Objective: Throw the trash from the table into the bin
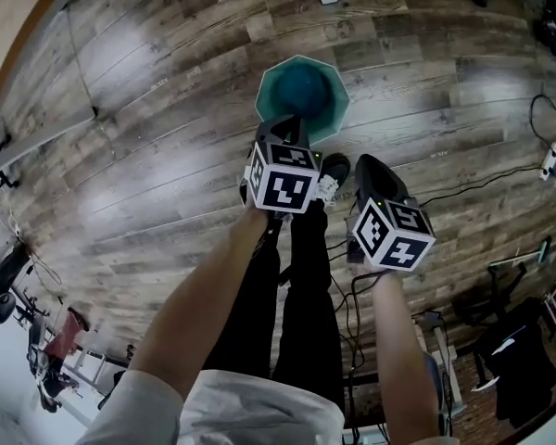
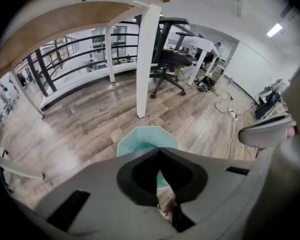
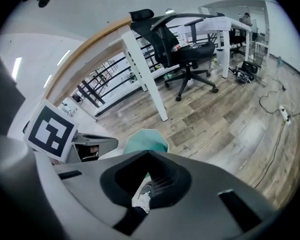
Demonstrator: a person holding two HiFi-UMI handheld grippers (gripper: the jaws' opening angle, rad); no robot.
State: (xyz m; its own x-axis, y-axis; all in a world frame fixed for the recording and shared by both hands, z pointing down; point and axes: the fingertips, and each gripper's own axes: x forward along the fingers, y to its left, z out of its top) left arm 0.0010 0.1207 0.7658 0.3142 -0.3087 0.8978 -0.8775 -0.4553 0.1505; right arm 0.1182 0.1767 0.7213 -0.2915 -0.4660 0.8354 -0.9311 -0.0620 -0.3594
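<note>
A teal bin [image 1: 301, 95] stands on the wooden floor ahead of the person's feet, and it shows past the jaws in both gripper views [image 2: 146, 140] [image 3: 146, 140]. What lies inside it is too dim to make out. My left gripper [image 1: 285, 126] hangs over the bin's near rim, tilted steeply down. It is shut [image 2: 160, 154] with nothing between its jaws. My right gripper [image 1: 363, 163] hangs to the right of the left one, short of the bin. Its jaw tips [image 3: 149, 155] meet. A white-grey shape [image 3: 141, 198] shows low in the slit; I cannot tell whether it is held or lies beyond.
A black shoe [image 1: 335, 166] and the person's dark trouser legs [image 1: 287, 313] are under the grippers. A white table leg [image 2: 147, 59] and a black office chair [image 2: 171, 61] stand beyond the bin. Cables [image 1: 536, 119] and a power strip [image 1: 552, 160] lie on the floor at the right.
</note>
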